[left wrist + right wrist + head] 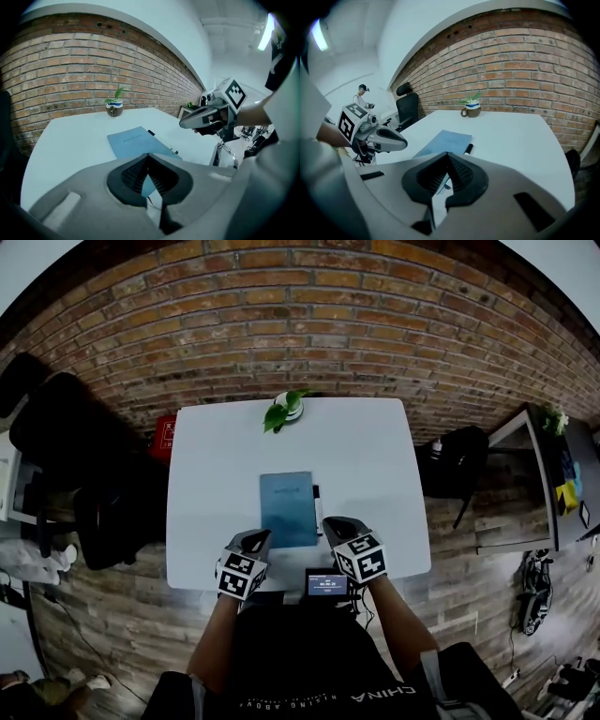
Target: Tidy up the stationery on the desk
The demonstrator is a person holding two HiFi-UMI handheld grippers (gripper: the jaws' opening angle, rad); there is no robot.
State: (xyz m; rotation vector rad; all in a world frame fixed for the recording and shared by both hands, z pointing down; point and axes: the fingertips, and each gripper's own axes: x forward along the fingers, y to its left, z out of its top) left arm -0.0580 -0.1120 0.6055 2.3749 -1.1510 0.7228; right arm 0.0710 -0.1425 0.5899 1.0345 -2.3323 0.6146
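left gripper (148,157): fingers pressed together, empty | right gripper (446,157): fingers pressed together, empty | blue notebook (287,509): flat mid-counter (216,474), just ahead of both grippers; likely light, thin, bendy, so pinch a free edge | black pen (318,510): along notebook's right edge; slim, may roll | potted plant (286,411): far edge

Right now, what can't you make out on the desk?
- notebook cover print: too small in the head view, blurred in both gripper views.
- notebook's near edge: behind the left gripper in its view and behind the right gripper in its view.
- pen: pen or marker, too small to tell.
- small screen readout: too small, head view only.
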